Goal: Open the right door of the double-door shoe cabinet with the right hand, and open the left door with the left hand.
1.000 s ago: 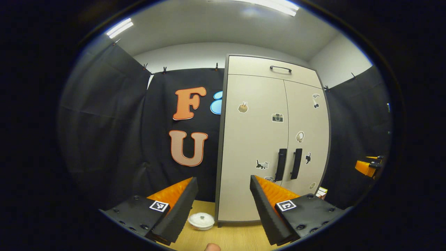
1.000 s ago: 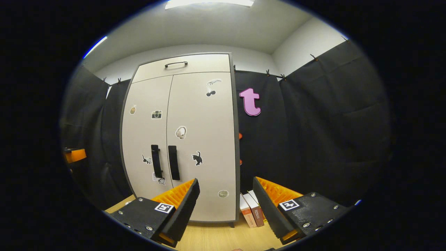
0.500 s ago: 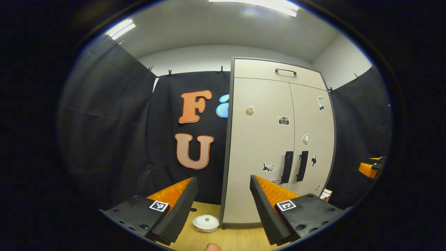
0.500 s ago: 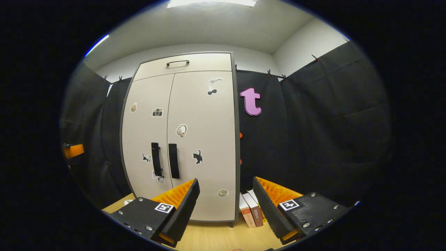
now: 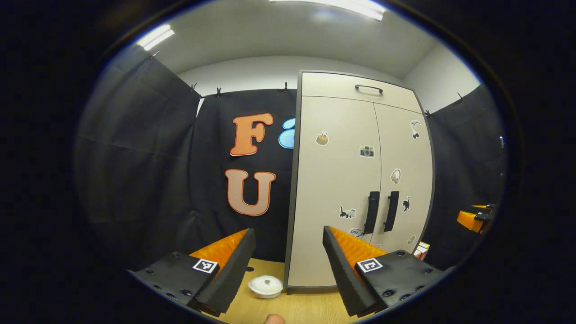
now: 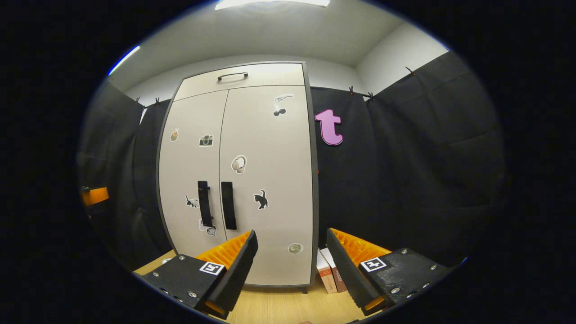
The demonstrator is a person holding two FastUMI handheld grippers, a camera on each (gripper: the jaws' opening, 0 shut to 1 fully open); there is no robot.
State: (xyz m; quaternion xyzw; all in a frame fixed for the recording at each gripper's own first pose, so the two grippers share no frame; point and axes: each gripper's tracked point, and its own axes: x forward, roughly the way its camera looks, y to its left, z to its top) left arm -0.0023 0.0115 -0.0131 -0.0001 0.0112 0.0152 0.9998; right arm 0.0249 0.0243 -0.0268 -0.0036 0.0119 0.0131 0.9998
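A tall beige shoe cabinet [image 5: 335, 189] [image 6: 265, 153] stands on a wooden table with both doors closed. Two black vertical handles sit side by side at the seam: the left door's handle [image 5: 371, 212] [image 6: 204, 204] and the right door's handle [image 5: 391, 211] [image 6: 228, 205]. Stickers dot both doors. My left gripper [image 5: 288, 238] is open, well short of the cabinet and off its left edge. My right gripper [image 6: 291, 240] is open too, in front of the right door's lower part, its handle up to the left. Nothing is between either pair of fingers.
A small white lidded dish [image 5: 266, 286] sits on the table by the cabinet's left foot. Books [image 6: 328, 274] lean against the cabinet's right side. A top drawer with a black handle [image 6: 231, 76] crowns the cabinet. Part of the other gripper [image 5: 472, 219] shows at the far right.
Both views have shifted slightly: the cabinet has drifted right in each view and looms a little larger in the right gripper view. Both grippers stay open, doors stay closed.
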